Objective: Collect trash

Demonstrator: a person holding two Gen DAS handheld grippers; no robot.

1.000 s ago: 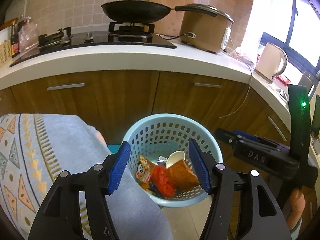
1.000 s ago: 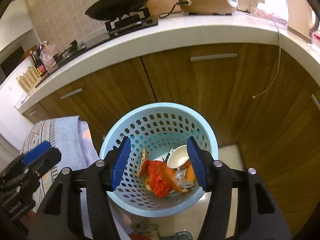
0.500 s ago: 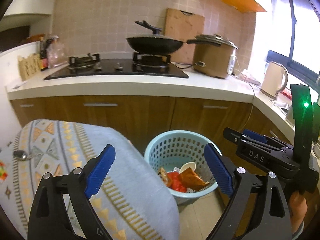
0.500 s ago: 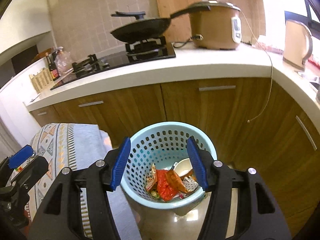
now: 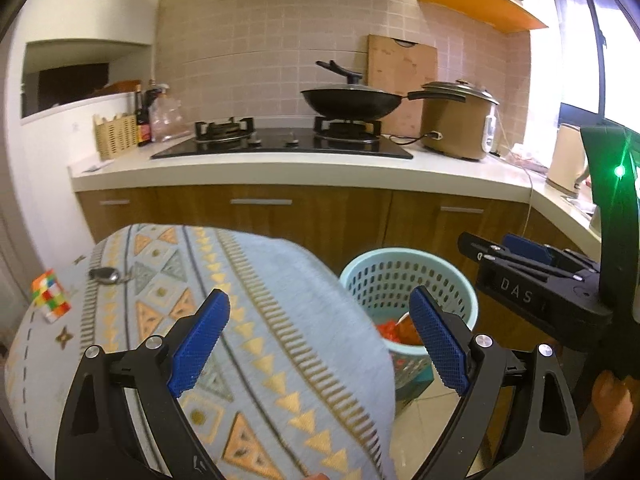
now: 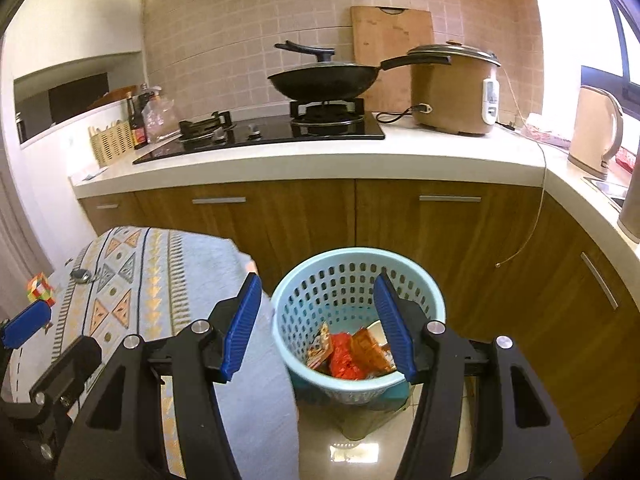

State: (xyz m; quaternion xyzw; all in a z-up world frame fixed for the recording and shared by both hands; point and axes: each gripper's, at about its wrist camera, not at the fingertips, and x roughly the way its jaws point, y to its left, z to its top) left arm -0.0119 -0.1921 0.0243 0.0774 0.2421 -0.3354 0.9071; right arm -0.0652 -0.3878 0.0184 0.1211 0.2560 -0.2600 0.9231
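Left wrist view: left gripper point(image 5: 318, 342), fingers spread wide and empty after just opening; the trash point(image 5: 396, 330) lies in the blue basket point(image 5: 408, 276) beyond the right finger, a patterned cloth point(image 5: 248, 320) under both. Right wrist view: right gripper point(image 6: 320, 326), fingers parted, empty; basket and trash sit between and beyond them, below the kitchen bench point(image 6: 320, 160).

The left gripper point(image 5: 320, 342) stands with its blue fingers point(image 5: 199, 338) spread wide, having just been opening, nothing between them. The right gripper point(image 6: 318, 326) tilts downward, part-spread and empty (a hand point(image 5: 610, 398) grips its handle below).
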